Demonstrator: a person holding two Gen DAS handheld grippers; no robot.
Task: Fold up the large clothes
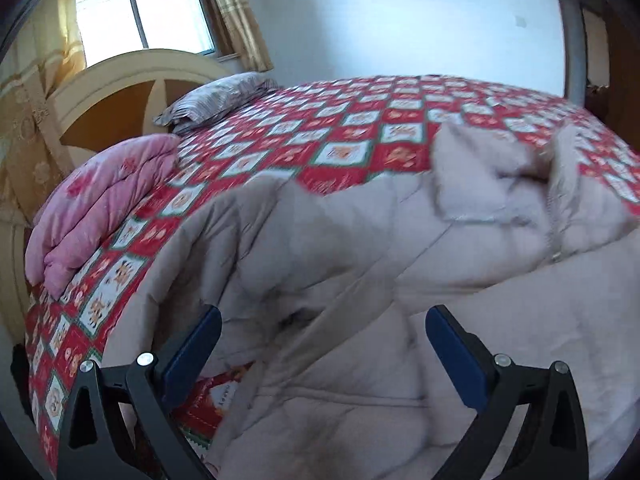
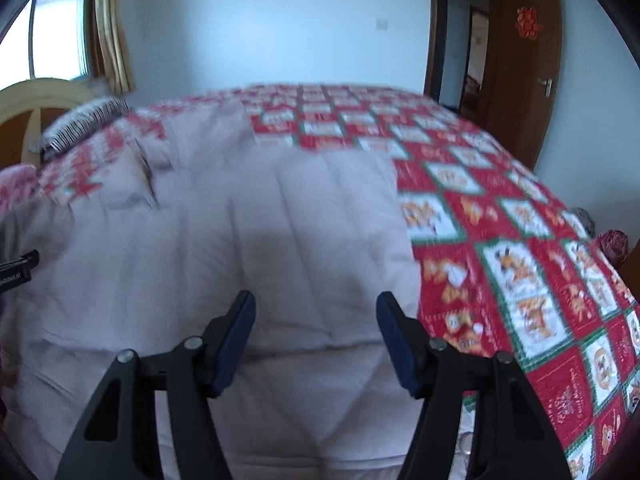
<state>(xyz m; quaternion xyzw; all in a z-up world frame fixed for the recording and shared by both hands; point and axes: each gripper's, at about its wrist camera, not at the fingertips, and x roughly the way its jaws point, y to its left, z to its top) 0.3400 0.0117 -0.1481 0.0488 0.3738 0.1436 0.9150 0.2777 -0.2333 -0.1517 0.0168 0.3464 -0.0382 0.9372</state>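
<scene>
A large pale beige quilted coat (image 1: 380,264) lies spread on the bed, its collar and zipper at the far right in the left wrist view. It also fills the right wrist view (image 2: 248,232). My left gripper (image 1: 323,320) is open, its jaws wide apart just above the coat's crumpled near part. My right gripper (image 2: 316,306) is open above the coat's flat panel near its right edge. Neither holds anything. A black part of the left gripper (image 2: 16,270) shows at the left edge of the right wrist view.
The bed carries a red and white patterned bedspread (image 2: 500,240). A folded pink quilt (image 1: 92,208) and a striped pillow (image 1: 216,98) lie by the headboard (image 1: 120,80). A window with curtains is behind it. An open wooden door (image 2: 524,64) stands at the right.
</scene>
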